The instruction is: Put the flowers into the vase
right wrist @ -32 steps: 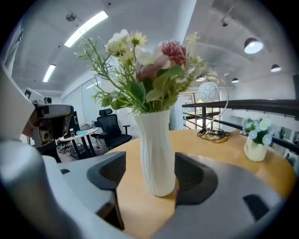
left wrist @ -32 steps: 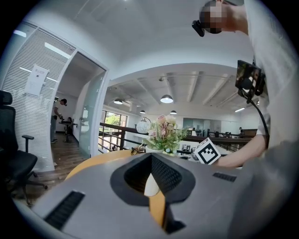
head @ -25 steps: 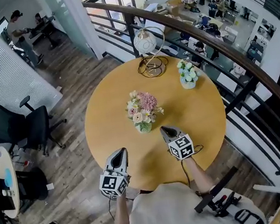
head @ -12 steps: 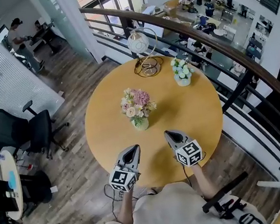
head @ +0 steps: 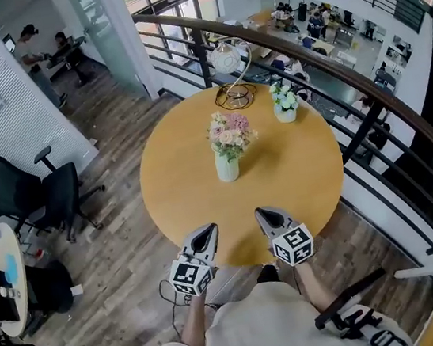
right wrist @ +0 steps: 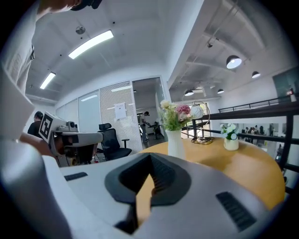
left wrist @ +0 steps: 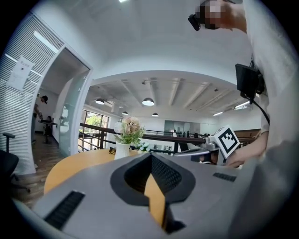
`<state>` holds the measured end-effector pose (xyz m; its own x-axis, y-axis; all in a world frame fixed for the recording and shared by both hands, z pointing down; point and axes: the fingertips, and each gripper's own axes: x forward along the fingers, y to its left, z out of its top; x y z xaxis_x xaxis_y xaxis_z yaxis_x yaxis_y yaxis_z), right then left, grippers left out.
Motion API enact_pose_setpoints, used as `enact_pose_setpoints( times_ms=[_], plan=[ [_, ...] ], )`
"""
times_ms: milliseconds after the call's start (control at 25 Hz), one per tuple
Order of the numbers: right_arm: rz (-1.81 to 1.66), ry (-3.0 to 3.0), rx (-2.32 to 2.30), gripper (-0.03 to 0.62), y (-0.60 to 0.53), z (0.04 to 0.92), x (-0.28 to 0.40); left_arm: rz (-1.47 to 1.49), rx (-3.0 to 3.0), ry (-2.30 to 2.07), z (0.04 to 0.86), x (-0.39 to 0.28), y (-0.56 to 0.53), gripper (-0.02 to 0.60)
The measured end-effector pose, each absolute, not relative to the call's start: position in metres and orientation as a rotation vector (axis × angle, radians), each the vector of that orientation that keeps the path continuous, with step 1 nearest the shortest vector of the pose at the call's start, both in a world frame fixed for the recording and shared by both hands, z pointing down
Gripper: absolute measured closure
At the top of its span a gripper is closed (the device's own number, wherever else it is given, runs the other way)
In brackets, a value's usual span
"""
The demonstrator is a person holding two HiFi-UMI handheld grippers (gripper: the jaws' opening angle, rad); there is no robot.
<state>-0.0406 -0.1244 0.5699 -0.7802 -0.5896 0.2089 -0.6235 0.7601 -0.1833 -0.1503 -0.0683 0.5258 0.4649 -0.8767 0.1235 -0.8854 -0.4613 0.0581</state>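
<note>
A white vase (head: 227,167) stands upright near the middle of the round wooden table (head: 296,173), holding a bunch of pink and cream flowers (head: 229,132). Both grippers hover at the table's near edge, well short of the vase. My left gripper (head: 206,229) is shut and holds nothing. My right gripper (head: 262,212) is also shut and empty. In the left gripper view the vase (left wrist: 122,150) and flowers (left wrist: 130,130) rise beyond the closed left gripper (left wrist: 150,155). In the right gripper view the vase (right wrist: 176,144) stands ahead of the closed right gripper (right wrist: 150,157).
A small white pot of white flowers (head: 284,103) and a globe lamp on a wire base (head: 231,70) stand at the table's far side. A curved railing (head: 366,99) runs behind and to the right. Office chairs (head: 36,197) stand on the floor at left.
The right gripper, close beside the vase a second ago, has drawn back to the near table edge. The left gripper has come in beside it. The vase now stands farther off.
</note>
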Motion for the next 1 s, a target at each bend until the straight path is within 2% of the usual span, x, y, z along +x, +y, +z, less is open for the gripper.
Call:
enact_pose_setpoints(
  times_ms=[320, 1000],
  plan=[
    [0.347, -2.798, 1.019, 0.586, -0.051, 0.574, -0.055, 0.088, 2.625, -1.522, 0.529, -0.163, -0.003, 0.575],
    [0.305, -2.725, 1.133, 0.586, 0.034, 0.58, -0.006, 0.029, 2.679, -1.412, 0.543, -0.122, 0.069, 0.575]
  ],
)
